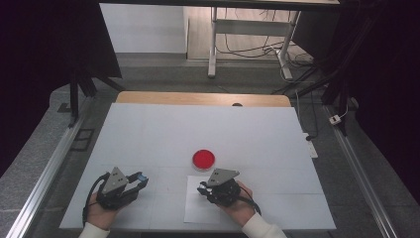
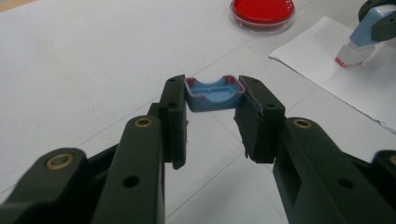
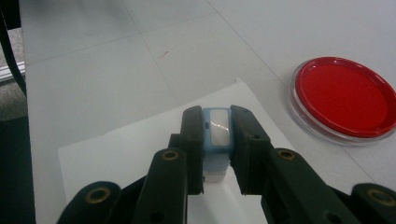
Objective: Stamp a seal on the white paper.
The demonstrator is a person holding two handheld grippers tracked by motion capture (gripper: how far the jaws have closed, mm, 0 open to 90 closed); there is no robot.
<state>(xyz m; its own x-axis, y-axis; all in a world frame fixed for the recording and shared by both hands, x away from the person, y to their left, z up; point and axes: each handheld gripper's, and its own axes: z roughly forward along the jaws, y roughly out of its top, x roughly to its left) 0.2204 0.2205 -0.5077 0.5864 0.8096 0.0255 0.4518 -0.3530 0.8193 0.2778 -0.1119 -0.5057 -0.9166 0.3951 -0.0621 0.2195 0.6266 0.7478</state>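
Left gripper point(image 2: 212, 116) – jaws closed partway on a small blue cap point(image 2: 214, 93), held above the white table point(image 1: 148, 129). Right gripper point(image 3: 217, 140) – jaws clamped tight on a blue stamp point(image 3: 217, 130), its white end down on a paper sheet point(image 3: 121, 154). Round clear dish point(image 3: 344, 97) w/ red filling sits just beside the sheet.

No readable text, label, brand, number or sign appears anywhere. The small blue plastic stamp body point(image 3: 218, 135), its blue cap point(image 2: 214, 94), the round red-filled clear dish point(image 3: 345, 96) and the white paper sheet point(image 1: 195, 208) all carry no legible marking.
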